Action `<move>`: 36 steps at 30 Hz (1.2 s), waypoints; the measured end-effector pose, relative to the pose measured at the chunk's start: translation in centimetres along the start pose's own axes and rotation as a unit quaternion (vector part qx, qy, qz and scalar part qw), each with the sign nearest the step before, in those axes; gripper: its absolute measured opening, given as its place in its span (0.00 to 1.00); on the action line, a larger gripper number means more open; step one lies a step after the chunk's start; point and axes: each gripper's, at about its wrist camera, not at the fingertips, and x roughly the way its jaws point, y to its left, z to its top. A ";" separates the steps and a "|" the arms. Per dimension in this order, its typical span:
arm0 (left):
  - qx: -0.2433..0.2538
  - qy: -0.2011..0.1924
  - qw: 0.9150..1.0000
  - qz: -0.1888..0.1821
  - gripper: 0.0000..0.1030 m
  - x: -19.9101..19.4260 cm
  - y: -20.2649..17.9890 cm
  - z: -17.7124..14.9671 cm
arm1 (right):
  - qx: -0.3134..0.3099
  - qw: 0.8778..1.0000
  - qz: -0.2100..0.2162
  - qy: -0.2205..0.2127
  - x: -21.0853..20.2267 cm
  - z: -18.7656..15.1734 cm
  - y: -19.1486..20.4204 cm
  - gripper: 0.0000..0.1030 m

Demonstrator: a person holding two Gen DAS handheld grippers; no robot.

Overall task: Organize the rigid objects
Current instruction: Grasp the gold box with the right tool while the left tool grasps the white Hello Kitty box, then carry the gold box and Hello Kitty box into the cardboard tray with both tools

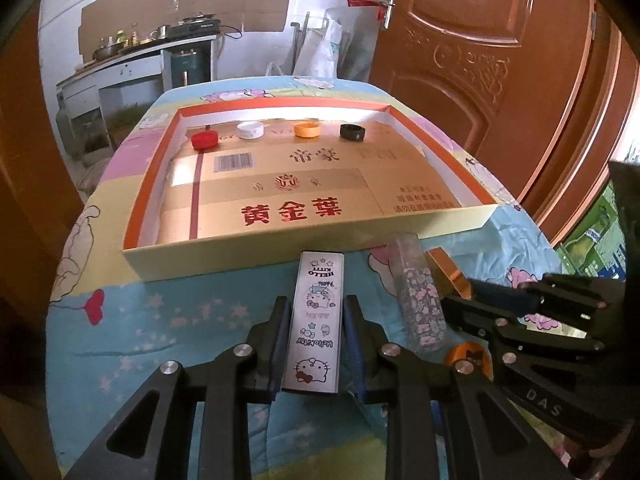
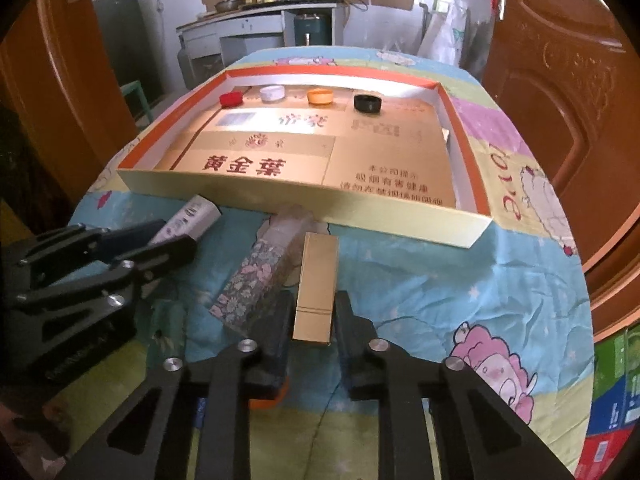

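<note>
A white Hello Kitty box lies on the table between the fingers of my left gripper, whose jaws stand close along its sides with small gaps. A gold box lies between the fingers of my right gripper, also with small gaps. A floral box lies between the two; it also shows in the right wrist view. A shallow cardboard tray holds red, white, orange and black bottle caps along its far wall.
An orange round thing lies under the right gripper's fingers. The table is covered with a cartoon cloth. A brown door stands to the right. A kitchen counter is behind the table.
</note>
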 end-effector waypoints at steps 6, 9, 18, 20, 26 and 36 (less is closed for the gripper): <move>-0.007 -0.008 1.000 -0.003 0.26 -0.7 0.2 0.2 | 0.016 1.000 0.004 -0.005 -0.5 0.0 -1.0 0.18; -0.006 -0.012 1.000 -0.004 0.26 -1.0 0.2 0.2 | 0.021 1.000 0.007 -0.006 -0.7 0.1 -1.3 0.18; -0.010 -0.019 1.000 -0.003 0.26 -1.7 0.1 0.6 | 0.024 1.000 0.011 -0.017 -1.7 0.2 -1.4 0.18; -0.012 -0.023 1.000 -0.004 0.26 -1.9 0.1 0.7 | 0.026 0.999 0.012 -0.022 -2.1 0.3 -1.4 0.17; -0.017 -0.032 0.999 -0.003 0.26 -2.6 0.1 1.2 | 0.029 0.999 0.016 -0.040 -3.7 0.8 -1.6 0.17; -0.019 -0.053 0.998 0.002 0.26 -3.7 -0.1 3.2 | 0.031 0.997 0.015 -0.064 -4.9 2.5 -1.8 0.17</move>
